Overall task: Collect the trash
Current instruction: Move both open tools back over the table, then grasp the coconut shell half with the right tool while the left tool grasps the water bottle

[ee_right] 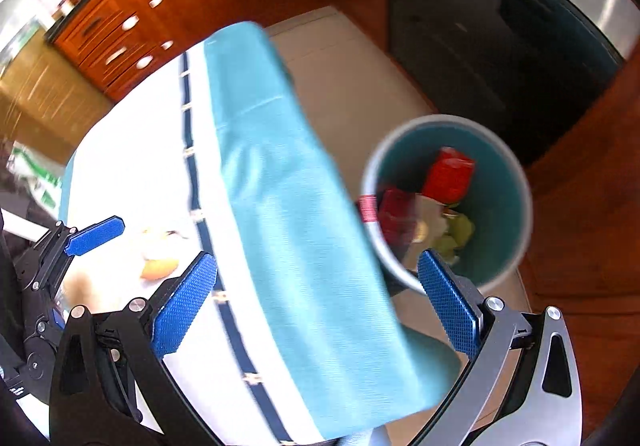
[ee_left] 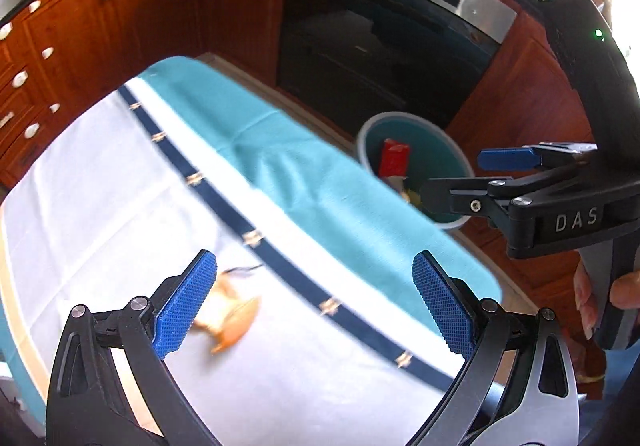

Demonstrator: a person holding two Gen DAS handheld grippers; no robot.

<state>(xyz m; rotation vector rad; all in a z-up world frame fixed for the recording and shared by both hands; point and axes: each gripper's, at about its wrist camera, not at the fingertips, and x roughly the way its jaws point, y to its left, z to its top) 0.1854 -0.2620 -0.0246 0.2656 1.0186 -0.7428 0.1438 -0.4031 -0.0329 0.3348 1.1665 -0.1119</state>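
An orange peel scrap [ee_left: 230, 320] lies on the white tablecloth [ee_left: 100, 206], just right of the left finger of my open left gripper [ee_left: 316, 306]. In the right wrist view the same peel [ee_right: 158, 266] sits on the cloth, left of my open right gripper [ee_right: 320, 306], which is empty. A teal bin with a grey rim [ee_right: 516, 182] stands on the floor past the table edge and holds a red carton [ee_right: 448, 174] and other scraps. The right gripper [ee_left: 460, 176] hovers open over the bin [ee_left: 372, 130] in the left wrist view.
The tablecloth has a navy stripe [ee_left: 224, 206] and a turquoise border [ee_left: 304, 174] hanging over the edge. Wooden cabinets [ee_left: 120, 26] and a black oven [ee_left: 380, 58] stand beyond. A hand [ee_left: 592, 298] holds the right gripper's handle.
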